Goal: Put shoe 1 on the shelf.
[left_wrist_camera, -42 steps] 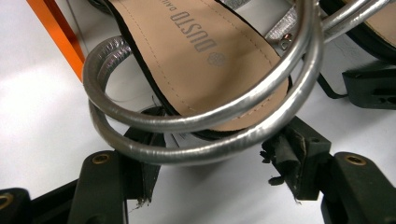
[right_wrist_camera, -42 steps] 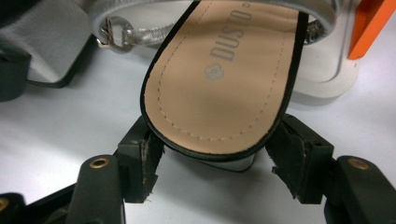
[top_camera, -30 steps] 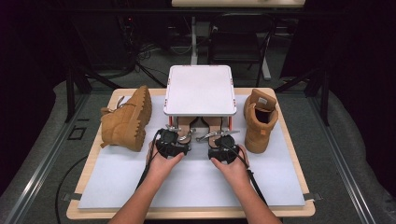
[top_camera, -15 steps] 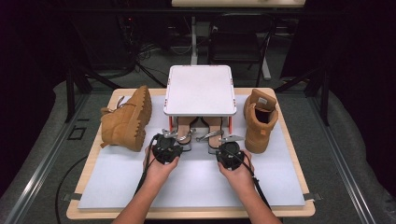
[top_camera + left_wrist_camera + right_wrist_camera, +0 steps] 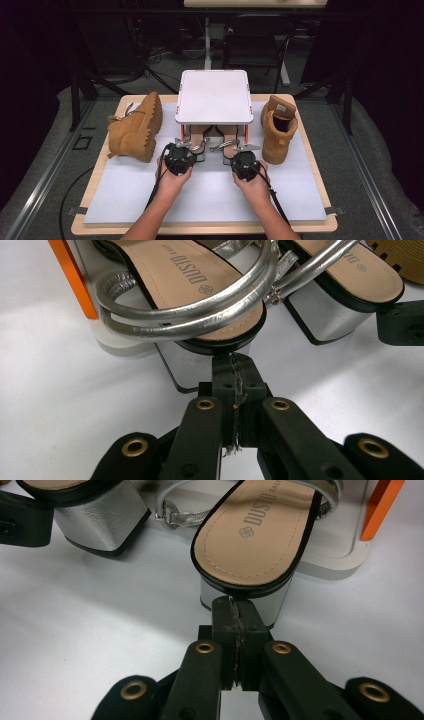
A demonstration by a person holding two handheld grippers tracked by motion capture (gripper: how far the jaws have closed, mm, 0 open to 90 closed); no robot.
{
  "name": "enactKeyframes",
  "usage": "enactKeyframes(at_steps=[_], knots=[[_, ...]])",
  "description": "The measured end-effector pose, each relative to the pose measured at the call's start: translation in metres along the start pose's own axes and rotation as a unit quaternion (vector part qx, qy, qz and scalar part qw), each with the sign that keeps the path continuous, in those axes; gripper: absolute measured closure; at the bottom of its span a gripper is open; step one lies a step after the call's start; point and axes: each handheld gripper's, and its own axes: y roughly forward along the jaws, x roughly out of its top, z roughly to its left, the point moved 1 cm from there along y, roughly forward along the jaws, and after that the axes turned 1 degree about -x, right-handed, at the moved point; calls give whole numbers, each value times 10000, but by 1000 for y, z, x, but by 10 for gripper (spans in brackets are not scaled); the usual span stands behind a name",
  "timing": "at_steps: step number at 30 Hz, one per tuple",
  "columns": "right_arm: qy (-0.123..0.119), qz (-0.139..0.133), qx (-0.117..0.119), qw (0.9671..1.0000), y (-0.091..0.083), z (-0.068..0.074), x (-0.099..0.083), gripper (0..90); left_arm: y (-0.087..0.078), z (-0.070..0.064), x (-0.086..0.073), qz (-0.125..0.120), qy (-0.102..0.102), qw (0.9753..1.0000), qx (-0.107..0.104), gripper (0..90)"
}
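Two silver block-heel sandals stand side by side under a white raised shelf (image 5: 213,97), heels toward me. My left gripper (image 5: 183,155) (image 5: 233,362) is shut, and its tips meet the back of the left sandal's (image 5: 199,143) (image 5: 200,285) heel just under the sole edge. My right gripper (image 5: 242,161) (image 5: 239,605) is shut too, its tips against the back of the right sandal's (image 5: 231,143) (image 5: 255,535) silver heel. I see nothing between either pair of jaws. The front halves of both sandals are hidden under the shelf.
A tan boot (image 5: 135,127) lies on its side left of the shelf. Its mate (image 5: 277,130) stands upright on the right. The shelf's orange legs (image 5: 72,280) (image 5: 382,505) flank the sandals. The pale mat (image 5: 210,195) stretches toward the table's near edge.
Both hands and grippers have drawn back a little toward the near edge. The sandals and boots look unmoved.
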Motion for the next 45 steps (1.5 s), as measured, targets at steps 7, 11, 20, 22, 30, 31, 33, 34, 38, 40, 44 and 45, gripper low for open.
enactKeyframes(at_steps=[7, 11, 20, 22, 30, 31, 33, 34, 38, 40, 44, 45], knots=[[75, -91, 3, 9999, -2, 0, 0, 900, -2, -1, 0, -1, -7, 10000, 23, 897], [95, -138, 38, 9999, -4, 1, 2, 900, -2, -1, 1, 9, -20, 10000, 25, 897], [89, -298, 23, 9995, -10, 1, 9, 900, -2, -1, 2, 15, -9, 10000, 44, 897], [61, -366, 21, 9993, -11, 2, 14, 900, -1, 0, 3, 13, -25, 10000, 87, 897], [-177, -348, -246, 9989, -1, 2, 22, 900, 5, 3, 13, -21, -35, 9999, 138, 897], [-182, -345, -258, 9989, 1, 2, 23, 900, 6, 2, 15, -13, -15, 9999, 149, 897], [-206, -347, -267, 9988, 2, 1, 25, 900, 7, 2, 16, -22, -4, 9999, 165, 898], [-213, -361, -282, 9987, 3, 2, 26, 900, 8, 2, 18, -18, 9, 9998, 191, 898], [-205, -400, -285, 9986, 7, 0, 32, 900, 14, 6, 22, -4, -34, 9997, 236, 897], [-204, -381, -305, 9986, 10, -2, 35, 900, 17, 7, 24, 0, -57, 9997, 245, 898], [-133, -342, -310, 9988, 16, -5, 38, 900, 21, 7, 28, -45, -109, 9996, 257, 898], [-136, -337, -317, 9988, 18, -5, 39, 900, 22, 8, 29, -70, -121, 9995, 272, 898]])
